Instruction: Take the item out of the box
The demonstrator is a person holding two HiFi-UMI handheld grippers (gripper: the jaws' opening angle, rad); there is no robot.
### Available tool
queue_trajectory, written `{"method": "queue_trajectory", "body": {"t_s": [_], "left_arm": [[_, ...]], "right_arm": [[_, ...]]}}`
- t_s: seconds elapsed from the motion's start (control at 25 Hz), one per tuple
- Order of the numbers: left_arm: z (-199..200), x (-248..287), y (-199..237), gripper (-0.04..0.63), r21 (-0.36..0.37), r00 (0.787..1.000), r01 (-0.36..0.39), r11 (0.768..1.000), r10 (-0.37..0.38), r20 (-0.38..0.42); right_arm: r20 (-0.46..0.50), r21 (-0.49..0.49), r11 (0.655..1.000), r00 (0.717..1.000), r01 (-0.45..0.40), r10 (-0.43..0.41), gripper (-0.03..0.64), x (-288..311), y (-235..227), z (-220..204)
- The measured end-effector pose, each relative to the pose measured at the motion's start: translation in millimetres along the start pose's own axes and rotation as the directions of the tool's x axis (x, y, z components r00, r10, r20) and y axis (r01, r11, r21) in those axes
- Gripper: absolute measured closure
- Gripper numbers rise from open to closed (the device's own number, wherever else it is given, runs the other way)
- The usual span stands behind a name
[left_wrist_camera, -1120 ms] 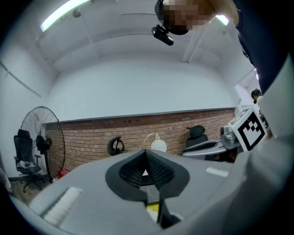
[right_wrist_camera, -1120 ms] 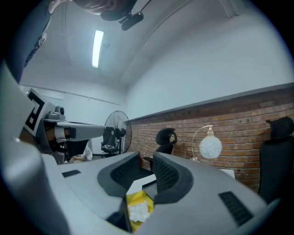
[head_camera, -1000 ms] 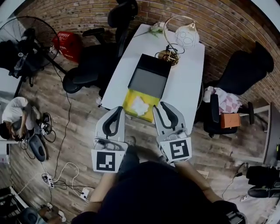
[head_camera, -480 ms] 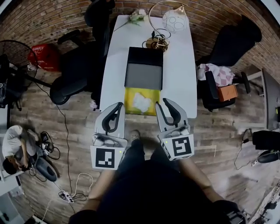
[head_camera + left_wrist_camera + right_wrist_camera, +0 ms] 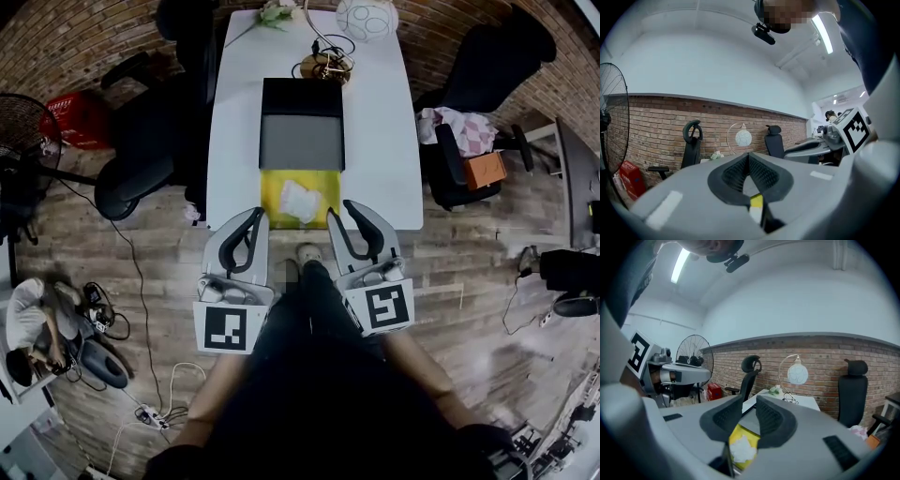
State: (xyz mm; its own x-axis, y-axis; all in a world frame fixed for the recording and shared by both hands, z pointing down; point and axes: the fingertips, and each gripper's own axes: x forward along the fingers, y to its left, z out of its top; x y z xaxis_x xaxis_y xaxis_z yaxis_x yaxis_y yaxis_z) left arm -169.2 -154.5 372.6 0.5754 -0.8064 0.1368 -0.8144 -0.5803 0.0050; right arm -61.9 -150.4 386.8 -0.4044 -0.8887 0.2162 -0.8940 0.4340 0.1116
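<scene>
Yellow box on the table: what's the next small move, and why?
Probably ease the right gripper forward and down over the yellow box: it hangs at the near edge of the table, jaws slightly apart and empty, and the white item lies in that box.

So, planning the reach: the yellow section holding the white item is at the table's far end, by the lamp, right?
No: the yellow section holding the white item is at the near end of the table, away from the lamp; the head view shows it.

White item in open yellow box
</scene>
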Motion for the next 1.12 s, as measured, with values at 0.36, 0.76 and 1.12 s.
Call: {"method": "queue_trajectory", "body": {"t_s": [0.36, 0.76, 1.12], "left_arm": [[-24.8, 15.6, 4.5, 0.584, -0.029, 0.999, -0.01, 1.0, 0.009, -0.048], [-58.4, 35.9, 11.2, 0.584, -0.028, 0.991, -0.053, 0.998, 0.049, -0.124], [-82.3, 40.5, 13.7, 0.584, -0.028, 0.981, -0.093, 0.995, 0.086, -0.175]], "right_arm": [[-0.032, -0.033, 0.998, 0.998, -0.057, 0.056, 0.532, 22.0, 5.6, -18.1], [-0.132, -0.033, 0.983, 0.975, -0.182, 0.177, 0.532, 54.6, 12.0, -72.8], [-0.254, -0.027, 0.948, 0.919, -0.319, 0.302, 0.531, 77.0, 22.9, -123.8]]}}
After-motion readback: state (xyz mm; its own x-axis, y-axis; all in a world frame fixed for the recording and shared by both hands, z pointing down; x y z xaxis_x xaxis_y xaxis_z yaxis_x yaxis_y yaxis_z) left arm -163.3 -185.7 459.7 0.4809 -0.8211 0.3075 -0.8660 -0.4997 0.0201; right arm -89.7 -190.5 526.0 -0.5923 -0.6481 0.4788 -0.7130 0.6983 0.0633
